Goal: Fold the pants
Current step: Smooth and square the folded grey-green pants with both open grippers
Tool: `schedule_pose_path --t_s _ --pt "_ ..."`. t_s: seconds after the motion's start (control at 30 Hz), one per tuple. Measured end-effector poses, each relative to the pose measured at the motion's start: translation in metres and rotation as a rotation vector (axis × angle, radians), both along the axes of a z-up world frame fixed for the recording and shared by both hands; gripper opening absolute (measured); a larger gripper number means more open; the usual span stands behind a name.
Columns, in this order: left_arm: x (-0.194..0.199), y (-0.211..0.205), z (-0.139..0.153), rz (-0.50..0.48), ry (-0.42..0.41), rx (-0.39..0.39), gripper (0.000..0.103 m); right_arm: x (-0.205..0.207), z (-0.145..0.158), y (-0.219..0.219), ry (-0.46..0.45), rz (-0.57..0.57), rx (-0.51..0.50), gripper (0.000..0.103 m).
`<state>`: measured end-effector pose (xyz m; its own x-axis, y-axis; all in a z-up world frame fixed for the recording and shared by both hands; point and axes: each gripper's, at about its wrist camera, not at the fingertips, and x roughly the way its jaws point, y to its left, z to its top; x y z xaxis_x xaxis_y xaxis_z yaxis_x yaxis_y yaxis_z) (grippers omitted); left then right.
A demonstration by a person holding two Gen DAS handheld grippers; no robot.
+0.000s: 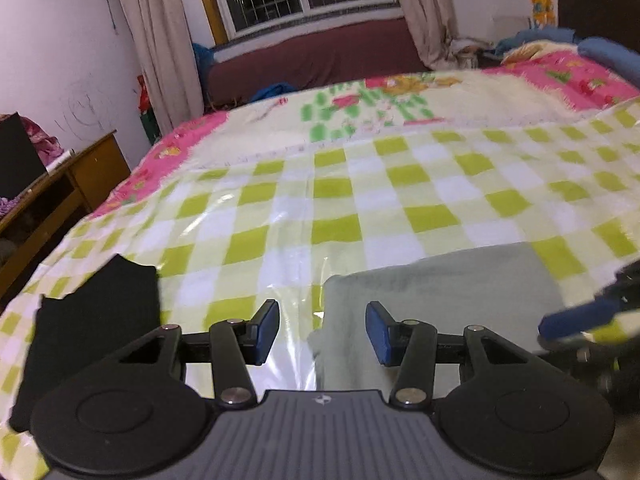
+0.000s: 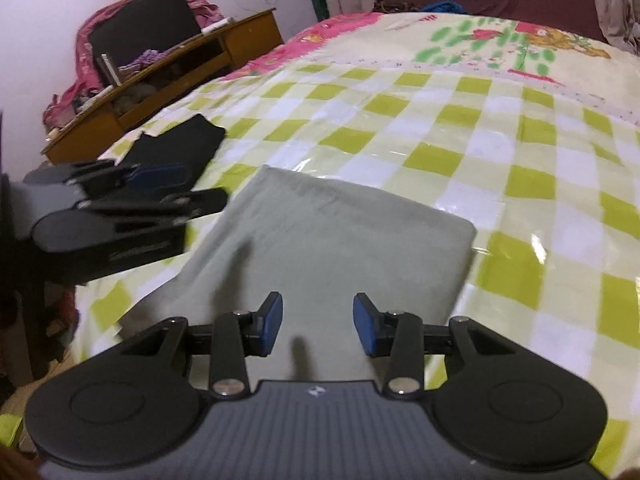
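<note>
Pale grey-green pants [image 2: 332, 236] lie folded into a flat rectangle on the green-and-white checked plastic sheet [image 2: 460, 132] on the bed. They also show in the left wrist view [image 1: 444, 284]. My right gripper [image 2: 318, 324] is open and empty, just above the near part of the pants. My left gripper [image 1: 322, 332] is open and empty over the pants' left edge. It shows at the left of the right wrist view [image 2: 160, 188]. The right gripper's blue fingertip [image 1: 576, 316] shows blurred in the left wrist view.
A black folded garment [image 1: 96, 320] lies on the sheet to the left, also in the right wrist view [image 2: 176, 144]. A wooden desk [image 2: 168, 68] stands beside the bed. A pink and cream floral quilt [image 1: 400, 104] covers the far bed. A maroon sofa [image 1: 320, 56] stands under the window.
</note>
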<state>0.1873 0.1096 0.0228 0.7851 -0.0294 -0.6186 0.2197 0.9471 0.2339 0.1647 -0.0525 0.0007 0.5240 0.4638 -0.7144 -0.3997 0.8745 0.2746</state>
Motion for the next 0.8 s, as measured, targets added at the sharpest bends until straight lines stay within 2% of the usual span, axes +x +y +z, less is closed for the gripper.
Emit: schedule_pose_path --t_s 0.1,0.17,0.23,0.33,0.43,0.57,0.7,0.8 --pt "0.027 -0.004 -0.035 0.013 0.071 0.061 0.065 0.012 -0.021 0.007 0.026 -0.002 -0.03 0.04" --pt "0.032 0.001 -0.05 0.011 0.086 0.047 0.075 0.013 -0.037 0.006 0.068 -0.012 -0.026 0.04" --pt "0.03 0.006 -0.049 0.033 0.072 0.035 0.08 0.009 -0.038 0.004 0.058 -0.014 -0.02 0.04" --pt "0.019 0.012 -0.035 0.049 0.04 0.002 0.08 0.0 -0.026 -0.003 0.052 -0.041 0.027 0.041" --pt "-0.002 0.014 -0.033 0.082 0.013 0.045 0.08 -0.017 -0.018 -0.006 0.009 -0.054 0.04 0.041" --pt "-0.032 0.025 -0.035 0.102 0.022 0.065 0.08 -0.03 -0.026 -0.003 0.025 -0.039 -0.023 0.041" --pt "-0.048 0.026 -0.043 0.113 0.065 0.127 0.08 -0.046 -0.016 -0.001 0.008 -0.028 0.012 0.042" --pt "-0.055 0.019 -0.031 0.132 0.067 0.135 0.079 -0.05 -0.027 0.006 0.045 -0.031 -0.047 0.042"
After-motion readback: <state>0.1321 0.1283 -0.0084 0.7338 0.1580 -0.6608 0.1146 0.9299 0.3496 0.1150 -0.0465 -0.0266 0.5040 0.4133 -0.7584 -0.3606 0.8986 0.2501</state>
